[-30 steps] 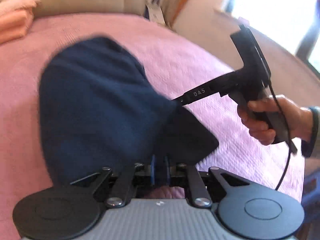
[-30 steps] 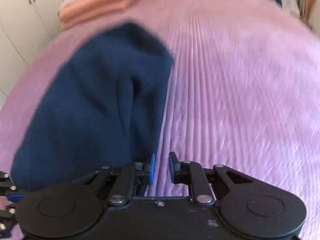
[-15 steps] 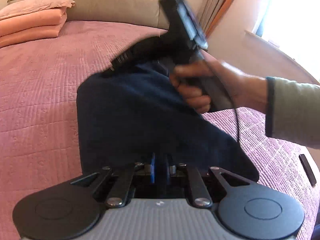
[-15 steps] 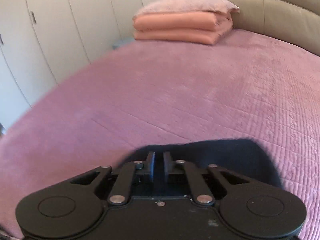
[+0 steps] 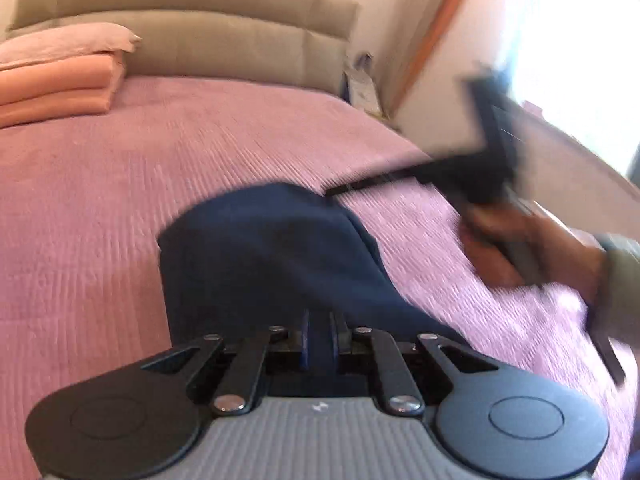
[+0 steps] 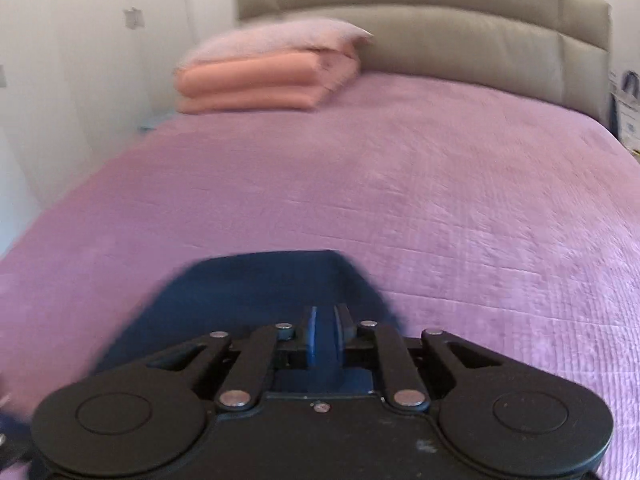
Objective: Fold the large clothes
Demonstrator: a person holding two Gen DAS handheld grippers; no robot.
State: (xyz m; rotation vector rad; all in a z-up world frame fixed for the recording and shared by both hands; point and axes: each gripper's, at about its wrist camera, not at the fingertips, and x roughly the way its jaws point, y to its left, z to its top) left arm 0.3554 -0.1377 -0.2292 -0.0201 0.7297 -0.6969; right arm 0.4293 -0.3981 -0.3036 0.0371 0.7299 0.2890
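The navy garment (image 5: 276, 256) lay bunched on the pink bedspread (image 5: 120, 184) of the bed. The left gripper (image 5: 319, 332) had its jaws nearly closed, clamping an edge of the navy cloth. The right gripper (image 6: 325, 330) had just been opening its jaws a little, and a fold of the garment (image 6: 256, 284) stood between them. Folded peach blankets (image 6: 260, 84) lay near the headboard (image 6: 460, 36).

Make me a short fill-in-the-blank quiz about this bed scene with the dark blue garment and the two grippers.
1. The navy garment lies on a ____ bedspread.
2. The left gripper is shut on the ____.
3. The folded peach blankets have a ____ on top.
4. Behind the blankets stands a beige ____.

Missing words: pink; garment; pillow; headboard
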